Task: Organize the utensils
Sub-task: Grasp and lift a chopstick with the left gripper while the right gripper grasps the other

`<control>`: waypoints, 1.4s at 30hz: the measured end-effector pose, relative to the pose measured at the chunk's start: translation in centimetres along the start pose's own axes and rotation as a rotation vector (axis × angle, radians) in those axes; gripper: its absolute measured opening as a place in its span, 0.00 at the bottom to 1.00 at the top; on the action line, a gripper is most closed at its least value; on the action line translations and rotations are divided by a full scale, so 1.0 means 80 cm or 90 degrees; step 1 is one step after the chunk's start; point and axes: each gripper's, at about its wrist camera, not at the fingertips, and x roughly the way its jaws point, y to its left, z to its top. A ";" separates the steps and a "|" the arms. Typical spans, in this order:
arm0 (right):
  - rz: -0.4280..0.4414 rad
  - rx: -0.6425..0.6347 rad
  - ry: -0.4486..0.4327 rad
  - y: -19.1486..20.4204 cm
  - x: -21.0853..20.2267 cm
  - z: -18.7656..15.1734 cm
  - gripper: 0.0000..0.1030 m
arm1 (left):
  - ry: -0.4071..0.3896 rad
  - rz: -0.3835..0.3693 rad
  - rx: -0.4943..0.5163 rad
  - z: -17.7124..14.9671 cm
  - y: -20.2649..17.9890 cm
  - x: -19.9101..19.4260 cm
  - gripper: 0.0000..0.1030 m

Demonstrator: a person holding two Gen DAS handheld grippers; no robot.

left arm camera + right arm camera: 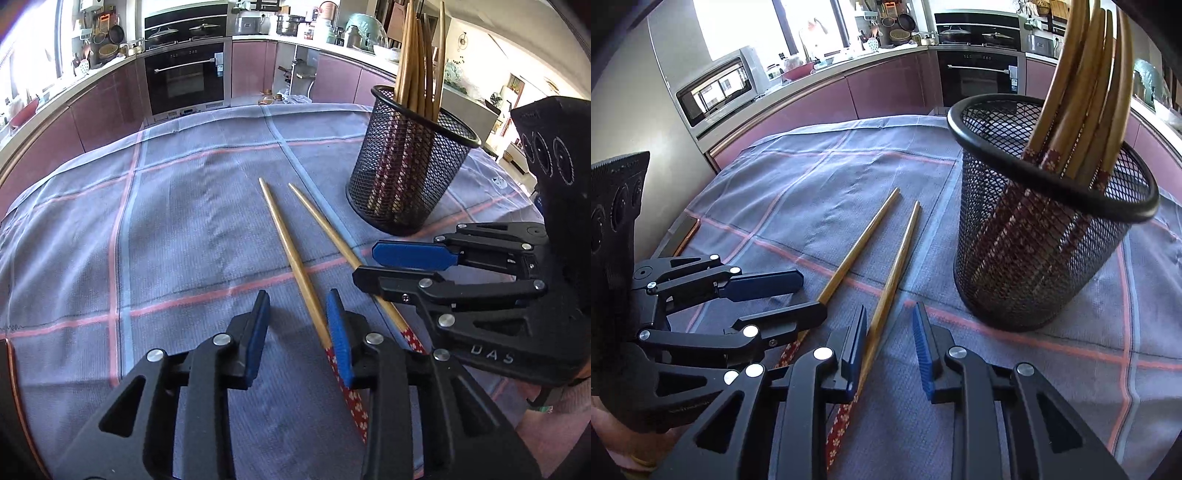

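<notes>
Between each tool's [297,325] [890,332] narrow, unclosed pads lies 1 chopstick [291,254] [894,280]

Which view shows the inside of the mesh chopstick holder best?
The right wrist view: the mesh holder is close, its rim tipped toward the camera, so the chopsticks standing inside show past the rim. The left wrist view shows it farther off, mostly its outer wall.

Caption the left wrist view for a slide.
Left gripper straddles one loose chopstick on the checked cloth, right gripper over the other, mesh holder behind.
</notes>
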 end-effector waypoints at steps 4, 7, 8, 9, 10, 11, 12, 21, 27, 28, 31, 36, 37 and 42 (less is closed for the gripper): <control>-0.004 0.003 -0.004 0.000 0.004 0.003 0.19 | 0.005 -0.001 0.001 0.010 0.002 0.009 0.27; -0.005 0.010 -0.007 -0.001 0.006 0.004 0.15 | 0.006 0.001 0.001 0.015 0.004 0.013 0.22; -0.005 0.014 -0.008 -0.002 0.007 0.005 0.13 | 0.006 0.001 -0.001 0.016 0.004 0.014 0.18; -0.004 0.020 -0.009 -0.004 0.007 0.005 0.11 | 0.006 -0.001 -0.004 0.017 0.004 0.015 0.14; 0.000 0.027 -0.010 -0.006 0.007 0.005 0.10 | 0.006 -0.002 -0.006 0.017 0.004 0.016 0.12; 0.006 0.037 -0.011 -0.008 0.007 0.004 0.08 | 0.005 0.000 -0.009 0.018 0.003 0.017 0.12; 0.010 0.043 -0.012 -0.010 0.006 0.004 0.08 | 0.003 0.002 -0.010 0.017 0.003 0.018 0.12; 0.038 0.062 -0.027 -0.016 -0.007 -0.002 0.05 | -0.002 0.002 -0.026 0.010 0.000 0.012 0.07; 0.046 0.045 -0.014 -0.009 -0.003 -0.004 0.05 | 0.003 -0.005 -0.016 0.001 -0.006 0.006 0.07; 0.047 0.042 -0.009 -0.008 -0.001 -0.004 0.05 | 0.005 -0.006 -0.013 -0.001 -0.007 0.005 0.07; 0.041 0.031 -0.005 -0.005 0.001 -0.006 0.06 | 0.011 -0.007 -0.004 -0.002 -0.009 0.006 0.08; 0.029 0.015 -0.008 0.001 0.004 -0.007 0.06 | 0.013 -0.007 0.004 0.004 -0.010 0.012 0.09; 0.029 0.015 -0.008 0.001 0.004 -0.007 0.06 | 0.012 -0.006 0.007 0.005 -0.011 0.013 0.10; 0.026 0.011 -0.013 0.000 0.004 -0.008 0.06 | 0.009 0.007 0.012 0.011 -0.015 0.018 0.08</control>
